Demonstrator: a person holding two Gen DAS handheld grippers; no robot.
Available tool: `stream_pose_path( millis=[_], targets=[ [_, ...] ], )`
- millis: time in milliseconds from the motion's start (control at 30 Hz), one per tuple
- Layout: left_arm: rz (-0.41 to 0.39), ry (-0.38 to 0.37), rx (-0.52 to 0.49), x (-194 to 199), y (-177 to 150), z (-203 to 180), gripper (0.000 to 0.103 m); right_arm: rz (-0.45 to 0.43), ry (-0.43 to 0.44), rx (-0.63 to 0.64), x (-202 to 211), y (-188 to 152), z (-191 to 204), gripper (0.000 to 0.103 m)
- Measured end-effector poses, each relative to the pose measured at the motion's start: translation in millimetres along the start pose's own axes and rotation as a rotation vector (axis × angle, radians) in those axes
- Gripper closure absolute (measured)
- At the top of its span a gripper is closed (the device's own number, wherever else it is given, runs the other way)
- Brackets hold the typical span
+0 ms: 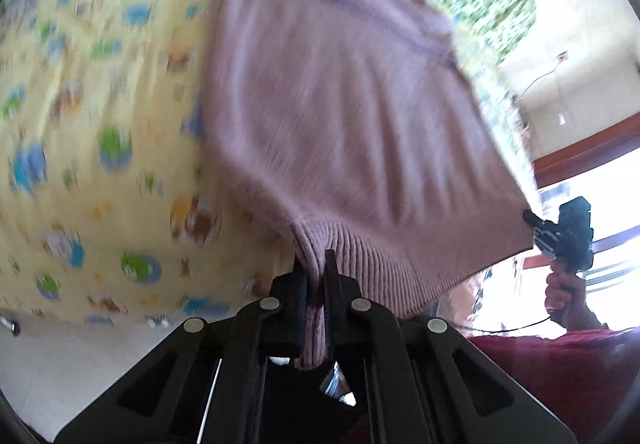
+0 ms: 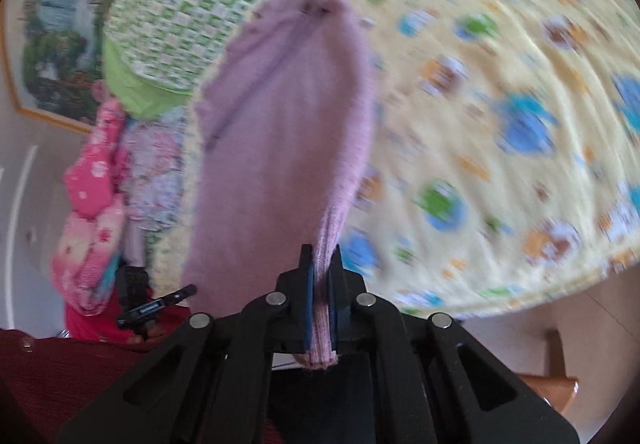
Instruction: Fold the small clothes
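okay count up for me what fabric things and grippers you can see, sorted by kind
Lilac sweater: 1
Yellow cartoon sheet: 1
Green checked pillow: 1
Pink clothes pile: 1
Grippers: 2, left and right, both clamped on the sweater's ribbed hem
Total: 6

Yellow cartoon-print bedsheet (image 2: pixel 500 91) spreads beyond the fingers, green checked pillow (image 2: pixel 180 3) further back, framed picture (image 2: pixel 52 43) on the wall, bright window (image 1: pixel 612 256) off right.

yellow cartoon-print sheet (image 2: pixel 500 115), green checked quilt (image 2: pixel 172 3), framed picture (image 2: pixel 52 43).
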State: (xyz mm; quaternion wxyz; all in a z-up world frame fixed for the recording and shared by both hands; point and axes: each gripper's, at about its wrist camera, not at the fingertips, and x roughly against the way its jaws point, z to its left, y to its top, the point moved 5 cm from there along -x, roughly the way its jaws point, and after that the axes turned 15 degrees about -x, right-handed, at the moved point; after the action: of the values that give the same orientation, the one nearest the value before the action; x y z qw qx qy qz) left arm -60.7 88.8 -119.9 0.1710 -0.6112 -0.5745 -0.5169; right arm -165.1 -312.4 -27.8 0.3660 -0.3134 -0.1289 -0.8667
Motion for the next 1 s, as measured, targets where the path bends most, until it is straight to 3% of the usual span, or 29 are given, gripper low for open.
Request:
stream_pose_path(
  millis=[267,500,700,1000],
  targets=[
    [-0.211,-0.019,0.001,57.6,80.5,-0.8,0.099,-0.113,0.197,0.046,14.7,54.0,72.8,0.096],
    [-0.355,-0.014,0.026,67.6,173.6,18.9,0.099,-0.193,0.242,0.094,-6.8,130.4,116.4,0.096],
    [-0.402,0.029,0.060,40.0,253.6,47.2,0.099,-0.230,0.237,0.073,-50.1,200.5,134.8,0.096],
    [-0.382,0.083,0.133,-20.6,346.1,100.9,0.099,-0.237,0.190,0.022,-111.4,288.7,139.4,0.096]
  ],
)
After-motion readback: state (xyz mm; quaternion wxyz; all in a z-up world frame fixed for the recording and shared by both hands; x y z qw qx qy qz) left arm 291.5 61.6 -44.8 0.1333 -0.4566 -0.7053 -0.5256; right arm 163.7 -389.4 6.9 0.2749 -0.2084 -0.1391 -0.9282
